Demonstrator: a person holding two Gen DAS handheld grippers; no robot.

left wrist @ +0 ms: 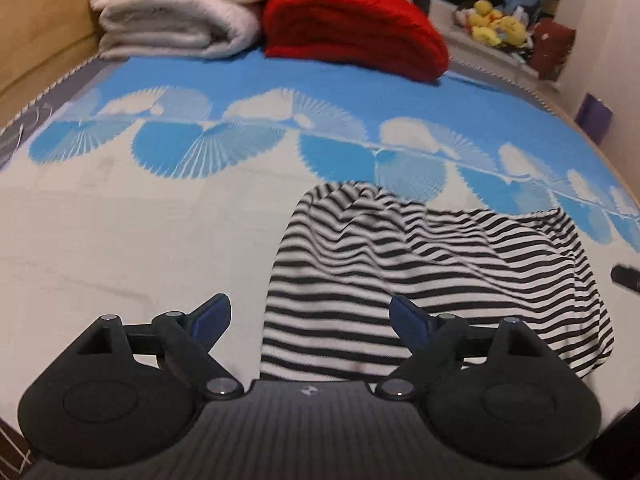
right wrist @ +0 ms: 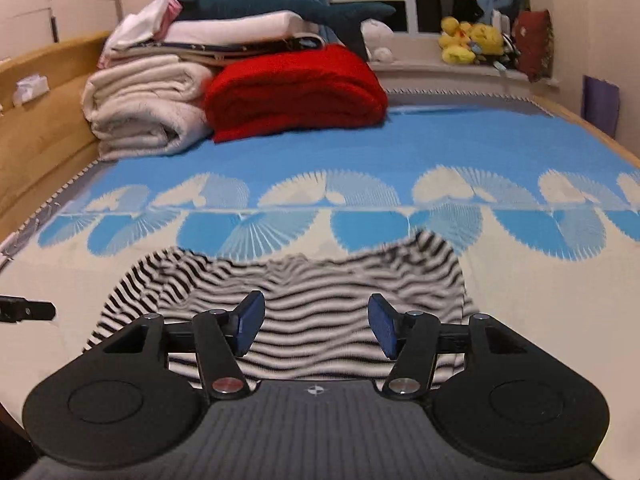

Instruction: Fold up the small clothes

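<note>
Striped garment (left wrist: 436, 280) lay rumpled on the bedspread (left wrist: 120, 240), on the cream half, far hem just short of the blue fan-pattern band (right wrist: 360, 208). Taken as landmark for all places below.

Left gripper (left wrist: 310, 318): jaws spread wide, nothing between the pads, no cloth pinched. Hung above the garment's left edge; left finger (left wrist: 212, 316) over bare cream cloth beside the garment, right finger (left wrist: 408, 320) over the stripes. Contact with fabric not seen.

Right gripper (right wrist: 316, 326): jaws parted, released, nothing grasped. Both fingers over the striped cloth, near the garment's near edge. Stripes blurred under them; touching or clear of the cloth could not be told.

Edges: garment's left edge ran straight down toward the left gripper in the left wrist view; right side bunched into a thick fold (left wrist: 588, 300). Far edge humped and uneven in the right wrist view.

Open room: wide bare cream cloth left of the garment; full blue field beyond it, unoccupied up to the folded red blanket (right wrist: 296, 88) and the rolled white blanket (right wrist: 140, 112), both well apart from the garment at the far end. Wooden bed rail (right wrist: 44, 128) bounded the far left. Window ledge with yellow plush toys (right wrist: 468, 42) beyond the red blanket.
</note>
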